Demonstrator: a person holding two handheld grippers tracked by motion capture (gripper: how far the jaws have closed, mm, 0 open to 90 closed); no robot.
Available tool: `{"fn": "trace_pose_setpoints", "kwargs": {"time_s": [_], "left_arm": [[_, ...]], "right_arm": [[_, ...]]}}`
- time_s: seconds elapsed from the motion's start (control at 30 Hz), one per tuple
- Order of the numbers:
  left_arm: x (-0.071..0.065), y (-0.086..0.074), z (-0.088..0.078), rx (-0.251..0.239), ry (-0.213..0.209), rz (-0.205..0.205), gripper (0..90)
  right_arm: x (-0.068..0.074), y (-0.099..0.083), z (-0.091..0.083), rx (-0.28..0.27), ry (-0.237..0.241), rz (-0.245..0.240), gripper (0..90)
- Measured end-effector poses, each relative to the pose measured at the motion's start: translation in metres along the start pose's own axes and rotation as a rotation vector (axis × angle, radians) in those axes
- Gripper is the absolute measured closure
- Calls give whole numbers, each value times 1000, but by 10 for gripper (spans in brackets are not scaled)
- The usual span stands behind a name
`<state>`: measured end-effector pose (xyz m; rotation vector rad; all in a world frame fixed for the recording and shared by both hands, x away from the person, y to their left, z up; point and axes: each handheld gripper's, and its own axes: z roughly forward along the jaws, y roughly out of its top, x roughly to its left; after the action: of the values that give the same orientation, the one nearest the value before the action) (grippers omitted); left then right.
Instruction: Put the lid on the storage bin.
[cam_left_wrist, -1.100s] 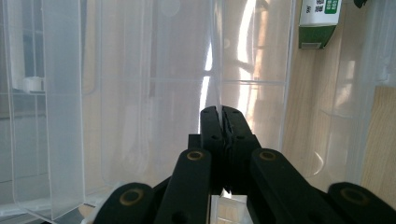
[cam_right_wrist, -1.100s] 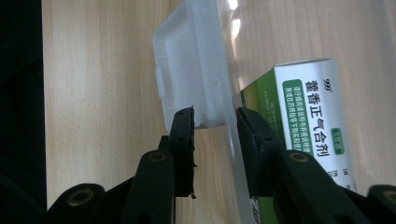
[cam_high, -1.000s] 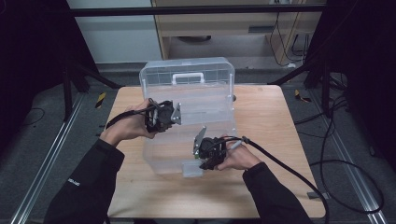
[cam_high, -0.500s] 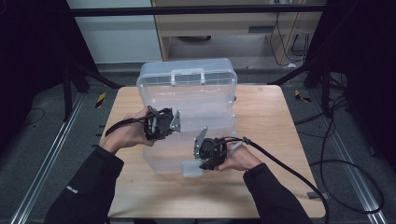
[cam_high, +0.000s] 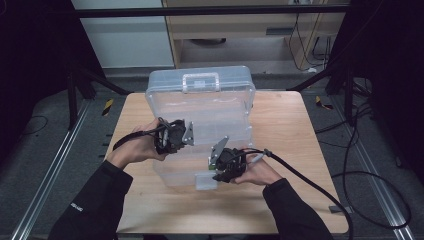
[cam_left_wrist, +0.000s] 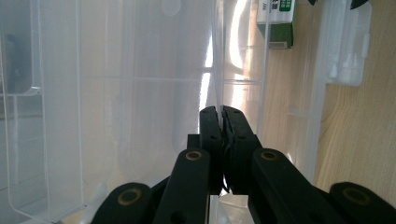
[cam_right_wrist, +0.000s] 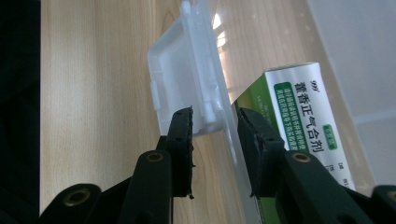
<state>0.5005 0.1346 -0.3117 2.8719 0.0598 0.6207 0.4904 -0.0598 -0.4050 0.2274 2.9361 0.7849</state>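
A clear plastic storage box (cam_high: 200, 107) with a handle on its far edge stands on the wooden table (cam_high: 300, 150), its lid raised. My left gripper (cam_high: 191, 136) is at the box's left side, shut on a thin clear panel (cam_left_wrist: 215, 56) of it that runs between the pads of the left gripper (cam_left_wrist: 219, 112). My right gripper (cam_high: 212, 175) is at the box's near front. In its own view the right gripper (cam_right_wrist: 212, 121) is closed on the front wall and the white latch (cam_right_wrist: 187, 70). A green and white carton (cam_right_wrist: 303, 121) lies inside the box, just behind that wall.
A light wooden cabinet (cam_high: 240, 30) stands beyond the table. Black frame posts (cam_high: 75, 85) rise at the left and right. Cables (cam_high: 360, 165) lie on the floor at the right. Bare tabletop (cam_high: 285, 115) surrounds the box.
My left gripper has shifted a little toward the near edge with the clear panel in it, and the raised lid has tilted with it. The right gripper has stayed at the latch.
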Motion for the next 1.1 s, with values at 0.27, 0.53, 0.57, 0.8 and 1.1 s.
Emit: {"fn": "trace_pose_setpoints", "kwargs": {"time_s": [0.27,0.53,0.57,0.8,1.1], "left_arm": [[-1,1,0,0,1,1,867],[-2,1,1,1,5,-1,864],[-2,1,1,2,5,-1,864],[-3,0,1,0,7,7,864],[-4,0,1,1,2,2,864]], "right_arm": [[1,-13,-25,-120,-20,52,647],[4,-24,-49,-191,-50,113,777],[5,-25,-51,-194,-50,127,793],[1,-35,-64,-285,-70,199,900],[-7,-41,-90,-489,-123,292,900]]}}
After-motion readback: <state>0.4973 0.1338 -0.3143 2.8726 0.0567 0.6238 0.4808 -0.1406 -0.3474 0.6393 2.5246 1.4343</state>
